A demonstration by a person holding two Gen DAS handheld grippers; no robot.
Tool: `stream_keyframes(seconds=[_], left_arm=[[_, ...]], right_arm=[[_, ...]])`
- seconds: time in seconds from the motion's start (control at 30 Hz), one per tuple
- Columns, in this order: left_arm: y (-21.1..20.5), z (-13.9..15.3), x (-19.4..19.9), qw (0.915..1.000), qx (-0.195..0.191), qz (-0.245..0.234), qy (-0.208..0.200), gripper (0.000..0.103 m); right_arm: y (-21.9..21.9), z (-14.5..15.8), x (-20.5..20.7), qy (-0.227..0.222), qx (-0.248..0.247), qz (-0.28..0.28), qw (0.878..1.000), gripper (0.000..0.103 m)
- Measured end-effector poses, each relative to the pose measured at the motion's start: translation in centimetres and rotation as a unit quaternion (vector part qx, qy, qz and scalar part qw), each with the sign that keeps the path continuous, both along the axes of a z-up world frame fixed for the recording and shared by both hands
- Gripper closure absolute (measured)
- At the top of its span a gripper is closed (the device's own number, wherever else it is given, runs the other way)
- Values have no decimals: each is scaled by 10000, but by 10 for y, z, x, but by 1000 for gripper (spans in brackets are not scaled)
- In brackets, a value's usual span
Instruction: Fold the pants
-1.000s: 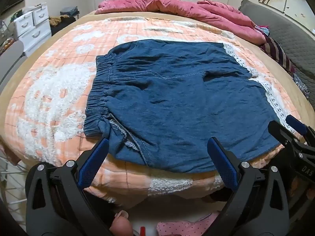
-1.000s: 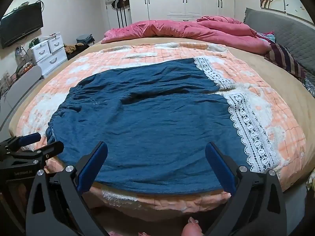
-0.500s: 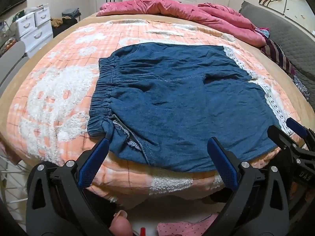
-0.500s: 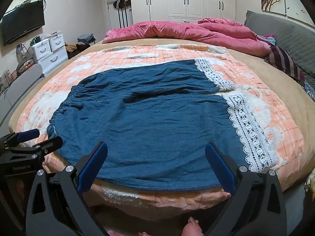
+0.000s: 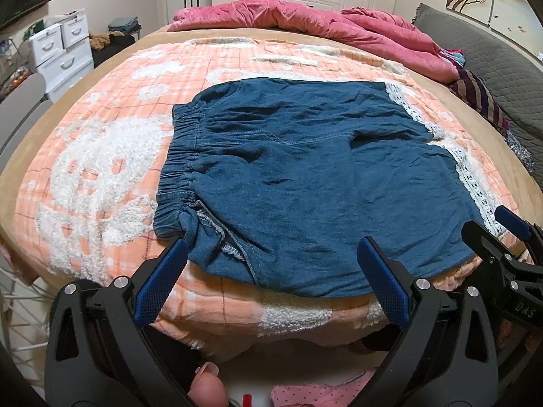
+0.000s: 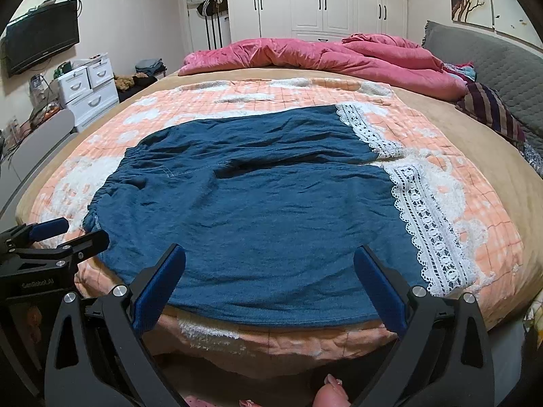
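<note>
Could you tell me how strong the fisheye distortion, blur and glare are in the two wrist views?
Left wrist view: strong barrel distortion bows the peach checked bedspread, dark corners, blue denim lace-hemmed pants sharp, no glare. Right wrist view: same bowing, white wardrobe doors bright but readable, the open right gripper and the lace crisp.

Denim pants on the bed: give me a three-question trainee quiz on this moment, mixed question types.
1. True or false: the left gripper is shut on the pants.
2. Which end of the pants carries the lace trim? A) the elastic waistband B) the leg hems C) neither
3. Fill in: the pants lie spread on a ____ and white quilt.

Key: 1 false, both the left gripper and the right gripper are open and short of the cloth; 2 B; 3 orange.
</note>
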State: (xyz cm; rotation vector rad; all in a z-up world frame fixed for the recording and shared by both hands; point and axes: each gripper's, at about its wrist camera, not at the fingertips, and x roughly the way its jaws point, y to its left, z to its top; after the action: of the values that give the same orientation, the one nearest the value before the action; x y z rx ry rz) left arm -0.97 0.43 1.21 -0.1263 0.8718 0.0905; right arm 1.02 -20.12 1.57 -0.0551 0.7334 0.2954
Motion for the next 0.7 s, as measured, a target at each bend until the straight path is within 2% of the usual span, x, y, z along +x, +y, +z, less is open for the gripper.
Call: stream_keyframes(seconds=[0.7], left_arm=[[-1,3,0,10000,30,-15,-51,9]], right_arm=[[0,-1,0,4,-15,25,10000,4]])
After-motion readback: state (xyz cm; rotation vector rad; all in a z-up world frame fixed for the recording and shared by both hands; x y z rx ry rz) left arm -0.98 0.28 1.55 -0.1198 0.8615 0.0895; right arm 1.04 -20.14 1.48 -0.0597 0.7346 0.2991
